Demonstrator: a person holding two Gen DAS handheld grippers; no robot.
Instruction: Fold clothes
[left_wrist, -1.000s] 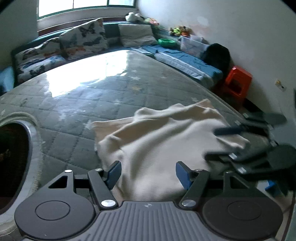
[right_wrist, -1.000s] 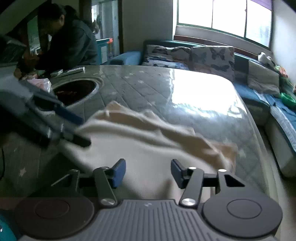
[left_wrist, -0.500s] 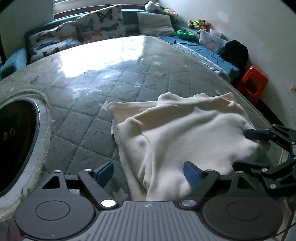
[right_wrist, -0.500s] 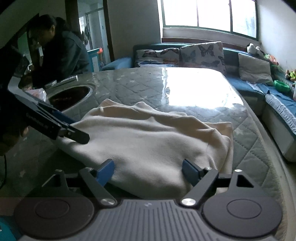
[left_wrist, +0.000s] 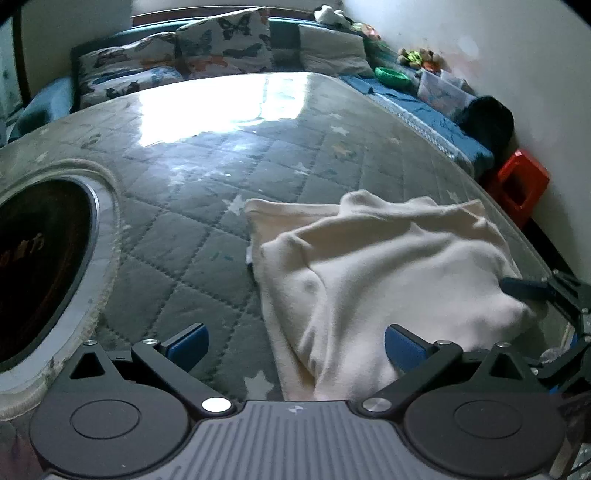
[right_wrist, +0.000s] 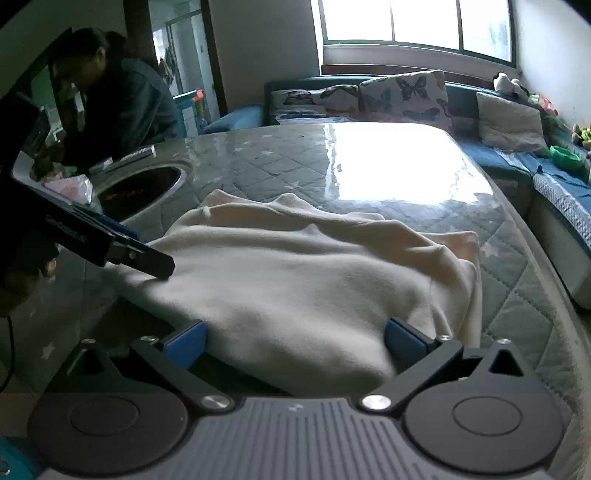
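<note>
here the cream garment (right_wrist: 303, 280) lies between both wide-open grippers, left gripper (left_wrist: 293, 341), right gripper (right_wrist: 295, 343), seemingly ungripped.

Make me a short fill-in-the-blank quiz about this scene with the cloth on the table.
1. The garment lying on the table is ___ in colour.
2. Both the left gripper and the right gripper have their jaws ___.
3. The cushions on the sofa are printed with ___.
4. The stool by the wall is ___.

Missing words: cream; open; butterflies; red
</note>
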